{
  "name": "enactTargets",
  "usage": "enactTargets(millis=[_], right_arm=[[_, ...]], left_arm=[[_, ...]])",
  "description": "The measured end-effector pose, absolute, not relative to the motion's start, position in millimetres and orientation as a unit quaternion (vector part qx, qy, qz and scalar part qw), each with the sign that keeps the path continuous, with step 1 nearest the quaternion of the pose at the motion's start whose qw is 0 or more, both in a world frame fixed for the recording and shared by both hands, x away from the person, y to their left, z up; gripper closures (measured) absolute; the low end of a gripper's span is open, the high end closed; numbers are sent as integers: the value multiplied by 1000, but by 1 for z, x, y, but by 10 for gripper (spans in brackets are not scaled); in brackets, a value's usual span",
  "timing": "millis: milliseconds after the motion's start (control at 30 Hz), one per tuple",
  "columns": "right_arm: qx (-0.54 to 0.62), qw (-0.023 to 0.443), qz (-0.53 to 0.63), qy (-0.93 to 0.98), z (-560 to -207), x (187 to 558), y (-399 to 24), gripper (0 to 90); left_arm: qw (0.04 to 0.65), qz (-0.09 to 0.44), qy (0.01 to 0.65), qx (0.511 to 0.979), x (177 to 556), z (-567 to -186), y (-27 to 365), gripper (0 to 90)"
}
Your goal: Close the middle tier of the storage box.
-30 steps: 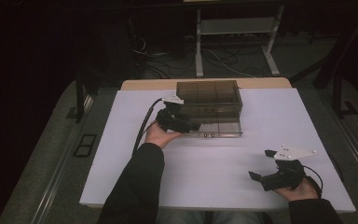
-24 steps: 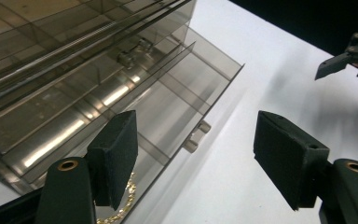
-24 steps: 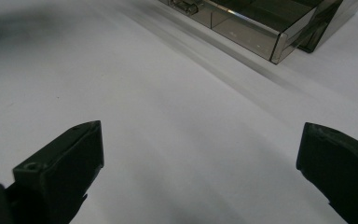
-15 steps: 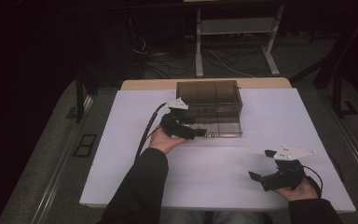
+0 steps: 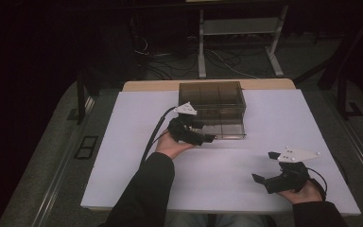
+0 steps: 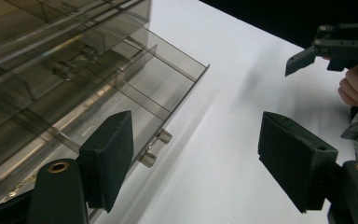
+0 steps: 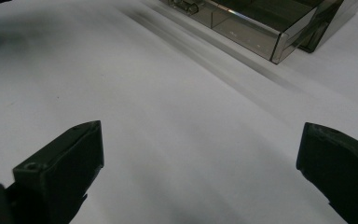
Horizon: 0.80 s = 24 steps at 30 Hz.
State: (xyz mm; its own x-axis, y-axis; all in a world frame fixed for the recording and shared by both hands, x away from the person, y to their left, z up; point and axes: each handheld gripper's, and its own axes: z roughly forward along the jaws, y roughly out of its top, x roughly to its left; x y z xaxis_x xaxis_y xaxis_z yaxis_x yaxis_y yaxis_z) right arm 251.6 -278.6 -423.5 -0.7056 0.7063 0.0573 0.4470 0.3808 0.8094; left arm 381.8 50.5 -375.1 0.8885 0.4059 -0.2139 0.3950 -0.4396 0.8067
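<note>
While left gripper (image 5: 208, 138) sits mid-frame by the smoky drawer box (image 5: 217, 101), jaws just widened, nothing pinched; right gripper (image 5: 261, 180), lower right, jaws spread wide.

A drawer box (image 5: 211, 108) stands on the worktop (image 5: 123, 165) near its far edge, about midway across. Its lowest drawer (image 6: 135, 112) is pulled out a little toward the person, with two knobs (image 6: 154, 147) on its front. The left tool (image 5: 209, 138) lies just before the box at its left front, jaws pointing right along the drawer front, one jaw beside the knobs. The right tool (image 5: 260, 182) sits near the worktop's near right corner, well apart from the box, jaws pointing left. Behind the worktop, a frame (image 5: 238, 28) stands on the floor with cables (image 5: 170, 64) to its left.
</note>
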Motion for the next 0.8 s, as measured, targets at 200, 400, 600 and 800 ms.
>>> enactTargets(millis=[200,400,600,800], right_arm=[[353,149,430,818,-424,252,-278,0],[352,149,430,817,-424,252,-278,0],[352,149,431,818,-424,252,-278,0],[352,148,431,818,-424,252,-278,0]], left_arm=[[470,2,226,853,379,-379,43,266],[458,0,217,862,377,-384,37,276],[450,-7,206,869,376,-391,32,311],[446,-10,202,872,374,-399,28,362]])
